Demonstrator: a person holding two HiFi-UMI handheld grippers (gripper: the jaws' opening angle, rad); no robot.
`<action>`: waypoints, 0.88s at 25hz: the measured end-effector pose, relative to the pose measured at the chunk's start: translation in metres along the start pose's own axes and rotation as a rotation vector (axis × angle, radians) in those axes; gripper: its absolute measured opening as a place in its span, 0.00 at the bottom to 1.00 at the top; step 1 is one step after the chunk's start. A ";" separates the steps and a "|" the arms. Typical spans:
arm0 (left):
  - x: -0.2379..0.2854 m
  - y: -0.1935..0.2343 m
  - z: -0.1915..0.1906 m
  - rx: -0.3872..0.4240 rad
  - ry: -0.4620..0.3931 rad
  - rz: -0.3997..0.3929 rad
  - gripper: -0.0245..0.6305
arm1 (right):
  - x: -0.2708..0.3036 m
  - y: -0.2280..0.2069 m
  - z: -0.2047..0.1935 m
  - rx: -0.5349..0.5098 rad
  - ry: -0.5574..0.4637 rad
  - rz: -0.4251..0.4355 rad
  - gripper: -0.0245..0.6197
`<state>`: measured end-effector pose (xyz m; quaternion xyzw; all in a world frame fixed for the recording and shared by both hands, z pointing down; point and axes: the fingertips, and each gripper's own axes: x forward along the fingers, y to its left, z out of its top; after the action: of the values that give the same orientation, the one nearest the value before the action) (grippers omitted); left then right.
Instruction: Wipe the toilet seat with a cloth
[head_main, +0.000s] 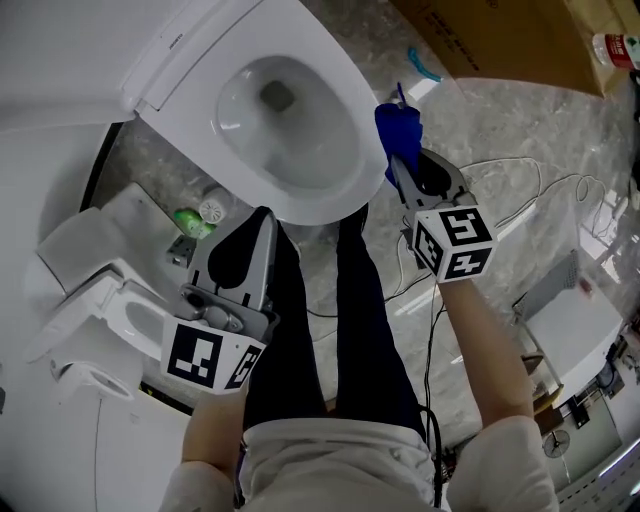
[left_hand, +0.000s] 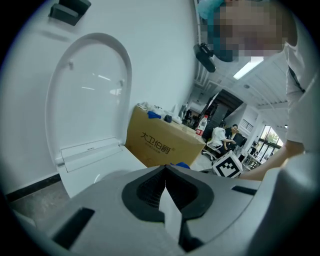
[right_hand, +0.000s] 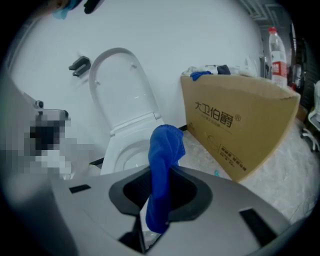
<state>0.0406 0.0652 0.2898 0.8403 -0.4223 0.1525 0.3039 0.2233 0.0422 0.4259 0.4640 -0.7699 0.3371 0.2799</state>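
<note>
A white toilet stands in front of me with its lid (head_main: 200, 40) raised and its seat (head_main: 335, 185) down around the open bowl. My right gripper (head_main: 396, 160) is shut on a blue cloth (head_main: 400, 128), just off the seat's right edge. In the right gripper view the cloth (right_hand: 165, 160) stands up between the jaws, with the seat (right_hand: 125, 150) and lid (right_hand: 122, 85) behind it. My left gripper (head_main: 266, 215) is shut with nothing in it, near the seat's front rim above my dark trouser legs. Its view faces the lid (left_hand: 90, 95).
A cardboard box (head_main: 500, 40) stands on the marble floor right of the toilet, a bottle (head_main: 620, 48) on it. A green item (head_main: 192, 222) lies left of the bowl. Another white fixture (head_main: 110, 320) stands at lower left. Cables (head_main: 540, 190) cross the floor at right.
</note>
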 end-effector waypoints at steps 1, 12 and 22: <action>-0.004 -0.004 0.007 -0.002 -0.008 0.000 0.04 | -0.014 0.004 0.010 -0.019 -0.019 -0.005 0.15; -0.070 -0.007 0.130 0.117 -0.156 0.030 0.04 | -0.150 0.094 0.155 -0.098 -0.384 -0.018 0.15; -0.162 -0.057 0.250 0.199 -0.280 0.034 0.04 | -0.295 0.185 0.272 -0.150 -0.587 0.063 0.15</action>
<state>-0.0107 0.0314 -0.0075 0.8719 -0.4574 0.0801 0.1550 0.1458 0.0484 -0.0090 0.4957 -0.8545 0.1394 0.0682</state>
